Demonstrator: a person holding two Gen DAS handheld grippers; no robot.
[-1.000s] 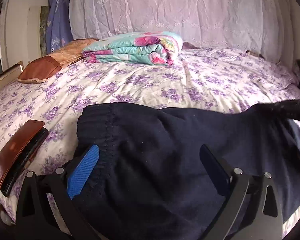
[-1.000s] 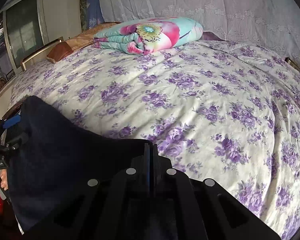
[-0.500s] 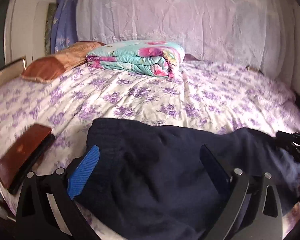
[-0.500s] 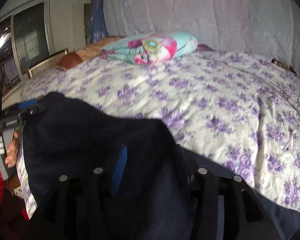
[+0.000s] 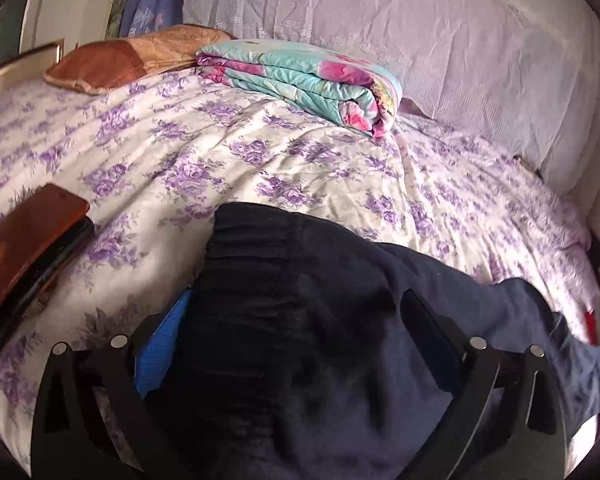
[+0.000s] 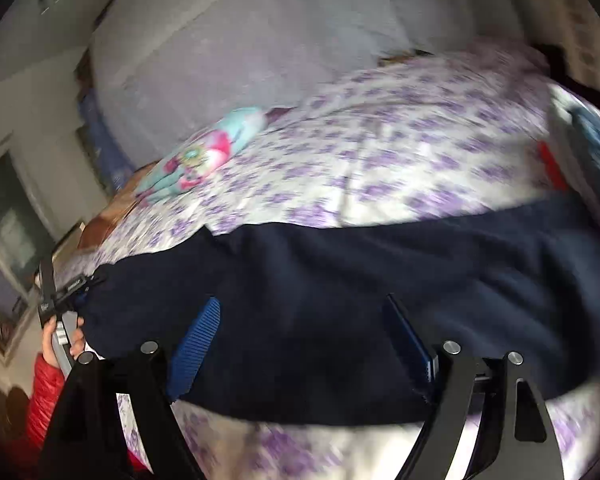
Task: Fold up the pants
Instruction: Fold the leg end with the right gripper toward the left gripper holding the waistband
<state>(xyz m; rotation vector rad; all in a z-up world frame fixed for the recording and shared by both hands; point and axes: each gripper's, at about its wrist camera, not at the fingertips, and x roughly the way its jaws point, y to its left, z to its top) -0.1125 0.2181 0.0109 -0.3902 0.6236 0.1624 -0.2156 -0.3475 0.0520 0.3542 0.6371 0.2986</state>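
Both claws, left claw [image 5: 292, 344] and right claw [image 6: 304, 344], gape level over navy pants [image 6: 340, 292].

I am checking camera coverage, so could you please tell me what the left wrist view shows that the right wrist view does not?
Only the left wrist view shows the brown wallet on the bedsheet and the pants' gathered waistband. Only the right wrist view shows the left tool from outside, held by a hand in a red sleeve. Both show the navy pants, the floral bedsheet, and the folded turquoise blanket.
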